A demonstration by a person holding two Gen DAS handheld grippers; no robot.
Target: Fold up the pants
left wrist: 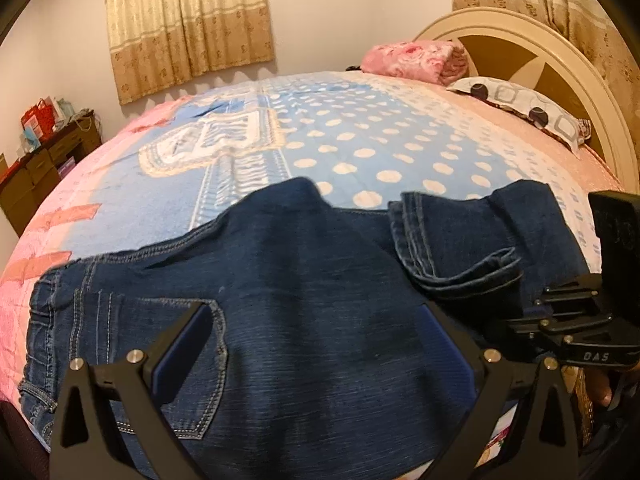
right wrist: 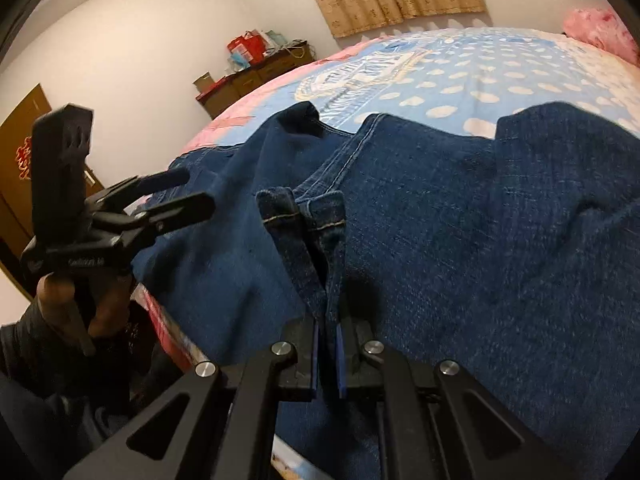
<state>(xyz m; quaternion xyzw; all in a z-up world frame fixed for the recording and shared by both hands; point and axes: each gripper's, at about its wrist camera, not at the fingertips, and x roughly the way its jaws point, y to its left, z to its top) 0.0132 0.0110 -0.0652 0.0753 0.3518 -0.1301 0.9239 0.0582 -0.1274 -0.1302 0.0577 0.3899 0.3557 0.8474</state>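
Observation:
Dark blue jeans (left wrist: 304, 280) lie across the near edge of the bed, back pocket (left wrist: 200, 360) up, with the leg ends folded over toward the waist. My left gripper (left wrist: 312, 344) hovers open over the seat of the jeans, nothing between its wide-apart fingers; the right wrist view shows it (right wrist: 188, 192) at the left, held by a hand (right wrist: 80, 300). My right gripper (right wrist: 328, 340) is shut on a pinched fold of denim just behind the leg hems (right wrist: 304, 216). In the left wrist view it (left wrist: 520, 316) sits at the jeans' right edge.
The bed's blue dotted cover (left wrist: 360, 140) stretches beyond the jeans. A pillow (left wrist: 528, 108) and a folded pink blanket (left wrist: 416, 60) lie by the headboard (left wrist: 560, 52). A wooden dresser (right wrist: 256, 76) with bags stands at the far wall, under a curtain (left wrist: 188, 28).

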